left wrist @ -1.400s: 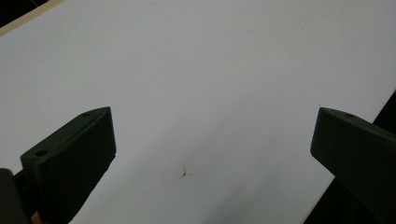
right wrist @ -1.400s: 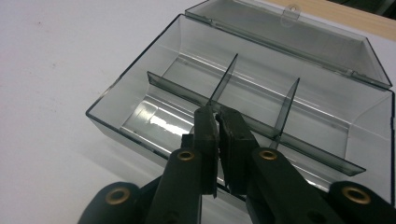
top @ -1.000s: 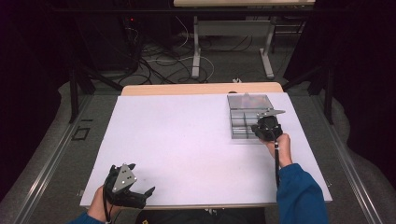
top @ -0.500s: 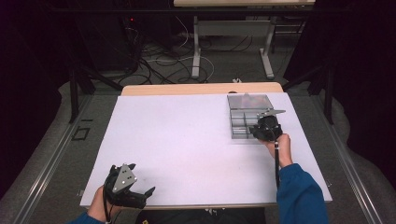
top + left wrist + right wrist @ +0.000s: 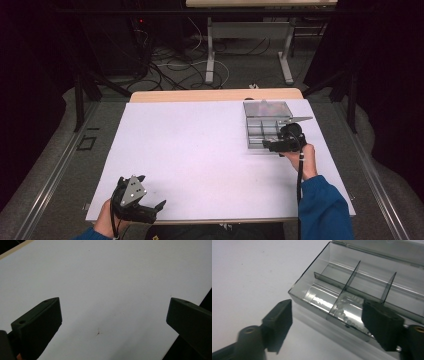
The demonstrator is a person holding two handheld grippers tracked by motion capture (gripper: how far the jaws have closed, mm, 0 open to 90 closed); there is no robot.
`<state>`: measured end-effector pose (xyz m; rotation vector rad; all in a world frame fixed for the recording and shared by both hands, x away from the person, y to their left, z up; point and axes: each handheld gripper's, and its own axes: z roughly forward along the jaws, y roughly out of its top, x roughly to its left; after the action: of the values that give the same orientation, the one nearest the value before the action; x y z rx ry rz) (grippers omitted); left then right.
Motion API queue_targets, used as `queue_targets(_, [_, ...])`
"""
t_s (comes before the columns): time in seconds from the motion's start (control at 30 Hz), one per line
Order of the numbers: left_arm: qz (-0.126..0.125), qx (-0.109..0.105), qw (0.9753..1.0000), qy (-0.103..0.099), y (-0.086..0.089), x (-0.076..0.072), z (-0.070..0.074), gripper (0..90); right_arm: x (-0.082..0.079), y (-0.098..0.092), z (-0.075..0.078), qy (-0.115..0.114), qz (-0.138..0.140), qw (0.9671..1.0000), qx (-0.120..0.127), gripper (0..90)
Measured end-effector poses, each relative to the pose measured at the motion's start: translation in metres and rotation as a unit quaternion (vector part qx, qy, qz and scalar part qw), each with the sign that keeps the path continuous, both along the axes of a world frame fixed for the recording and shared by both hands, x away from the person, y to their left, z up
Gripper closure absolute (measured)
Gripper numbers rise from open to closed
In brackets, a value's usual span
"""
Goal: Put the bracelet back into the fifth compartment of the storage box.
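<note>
**Materials and finishes**

Table top point(image 5: 200, 150): matt white sheet, smooth, with a few tiny specks; a pale wood strip point(image 5: 210, 95) along its far edge.
Box point(image 5: 352, 290), right of centre: clear smoky-grey plastic, glossy, with thin dividers of the same plastic and bright reflections on its floor.
Left gripper point(image 5: 113, 317), right gripper point(image 5: 327, 320): jaws of black matt plastic, smooth-faced.
Plate point(image 5: 131, 190) on the left gripper, lower left: grey, dull sheen.
Sleeve point(image 5: 322, 210), lower right: blue cloth.
Floor point(image 5: 55, 165): grey, rough, carpet-like.
</note>
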<state>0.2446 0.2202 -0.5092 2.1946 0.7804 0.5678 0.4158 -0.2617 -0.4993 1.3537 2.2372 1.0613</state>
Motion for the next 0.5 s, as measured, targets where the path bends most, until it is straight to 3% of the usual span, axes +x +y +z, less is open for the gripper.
queue_targets(0.27, [0.001,-0.001,1.0,0.0,0.0,-0.001,0.0,0.1,-0.014,0.001,0.003,0.008,0.024,0.9997,0.002,2.1])
queue_targets(0.5, [0.001,0.002,1.0,-0.002,0.001,-0.001,0.001,0.1,-0.032,0.006,0.007,0.003,0.046,0.9989,-0.011,0.0])
